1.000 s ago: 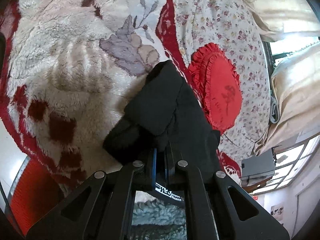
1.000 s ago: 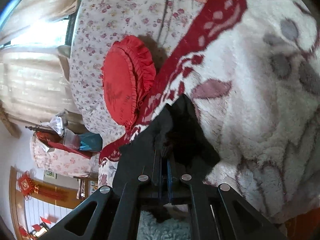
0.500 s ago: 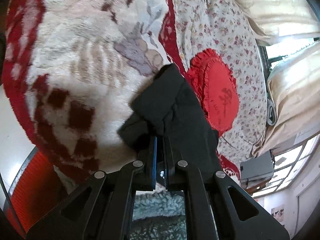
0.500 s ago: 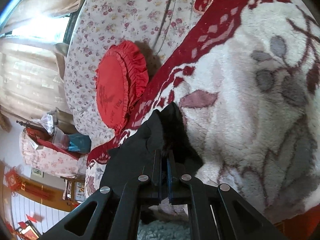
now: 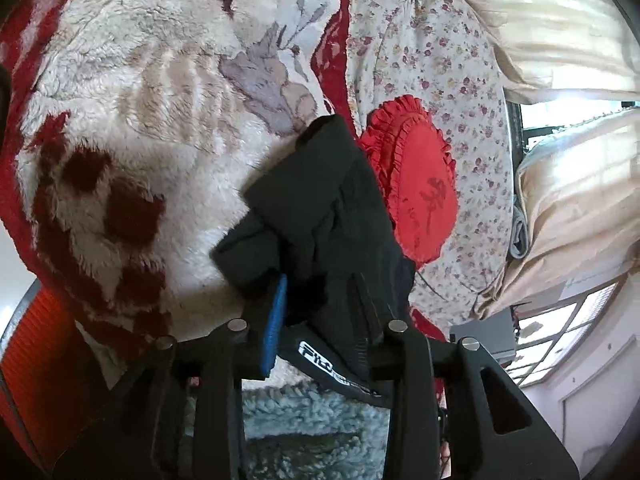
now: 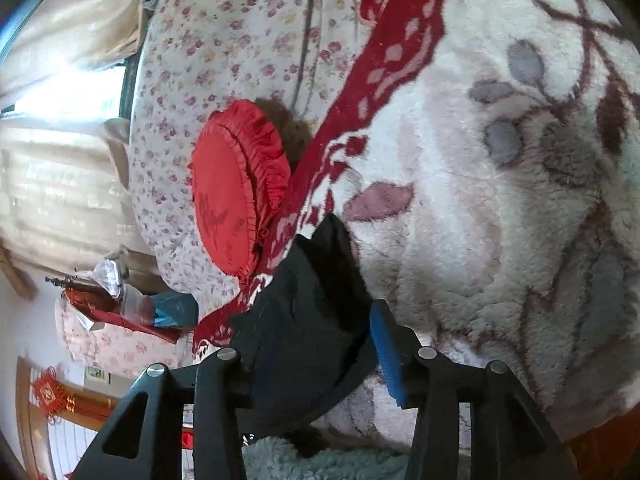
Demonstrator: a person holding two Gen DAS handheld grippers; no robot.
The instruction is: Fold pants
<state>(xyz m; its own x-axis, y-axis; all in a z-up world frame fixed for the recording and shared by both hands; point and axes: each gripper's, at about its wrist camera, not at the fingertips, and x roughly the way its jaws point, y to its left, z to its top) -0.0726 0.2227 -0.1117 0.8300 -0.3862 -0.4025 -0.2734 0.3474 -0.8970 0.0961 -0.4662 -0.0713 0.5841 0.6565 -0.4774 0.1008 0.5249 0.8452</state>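
The black pants (image 5: 320, 184) lie as a folded bundle on a fluffy white and red blanket (image 5: 160, 80). My left gripper (image 5: 320, 312) is at the bundle's near edge, jaws opening. Its blue pad (image 5: 274, 320) stands clear on the left, and cloth with a white logo drapes over the other finger. In the right wrist view the pants (image 6: 308, 300) lie between the opening jaws of my right gripper (image 6: 312, 344). Its blue pad (image 6: 386, 356) is bare on the right, and the left finger is hidden under the cloth.
A round red frilled cushion (image 5: 420, 196) (image 6: 228, 188) lies just past the pants on a flowered sheet (image 5: 440, 60). Cream curtains (image 5: 560, 20) hang beyond. A grey woolly fabric (image 5: 312, 412) shows under the grippers. Cluttered furniture (image 6: 120, 308) stands at the right view's left.
Both grippers were shut on the pants' edge in the earlier frames; now both sets of jaws stand apart and the cloth lies slack between them.
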